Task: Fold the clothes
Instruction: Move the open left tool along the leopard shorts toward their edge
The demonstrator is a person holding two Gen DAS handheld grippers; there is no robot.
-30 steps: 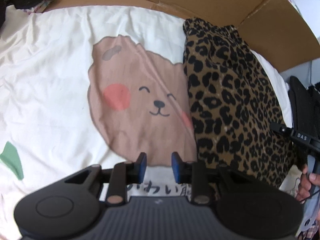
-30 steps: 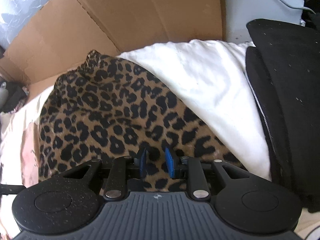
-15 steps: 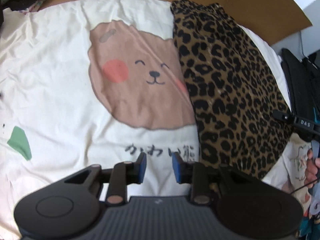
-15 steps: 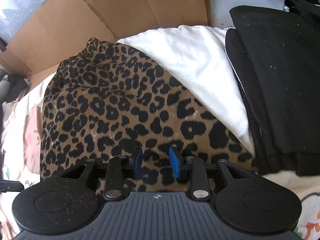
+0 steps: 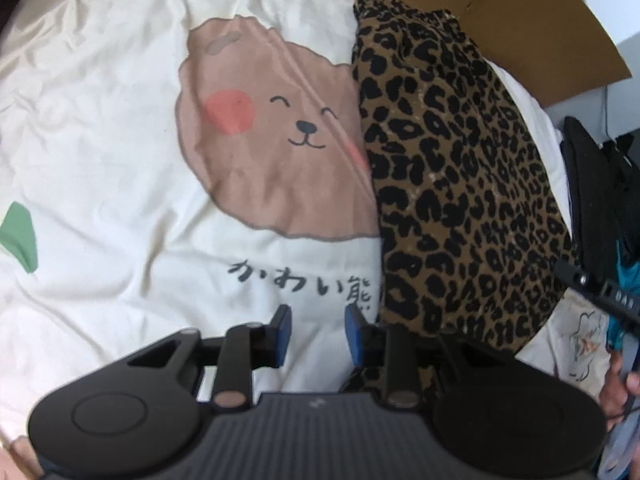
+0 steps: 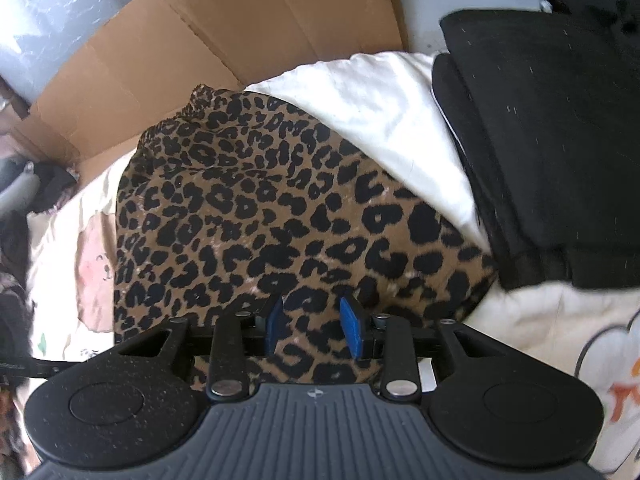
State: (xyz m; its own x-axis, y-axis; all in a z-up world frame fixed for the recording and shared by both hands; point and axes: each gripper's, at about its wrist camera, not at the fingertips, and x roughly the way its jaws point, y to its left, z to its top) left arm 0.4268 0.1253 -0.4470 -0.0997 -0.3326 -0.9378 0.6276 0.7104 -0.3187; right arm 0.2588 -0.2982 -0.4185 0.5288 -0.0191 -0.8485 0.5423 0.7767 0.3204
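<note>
A leopard-print garment (image 5: 452, 184) lies folded into a long flat strip on a cream bedspread (image 5: 100, 128) printed with a brown bear face. My left gripper (image 5: 316, 330) hovers open over the bedspread's printed lettering, just left of the garment's near corner, holding nothing. In the right wrist view the same leopard-print garment (image 6: 280, 220) fills the middle. My right gripper (image 6: 314, 326) hangs open above its near edge, with nothing between the blue pads.
Flattened cardboard (image 6: 240, 40) stands along the far side. A stack of folded black clothes (image 6: 552, 152) sits to the right of the garment. A white sheet (image 6: 380, 104) shows between them. A hand (image 5: 618, 380) holds the other gripper at the right edge.
Both grippers have drawn back toward the near edge, away from the garment. The right gripper's jaws have spread wider. The garment lies as it did.
</note>
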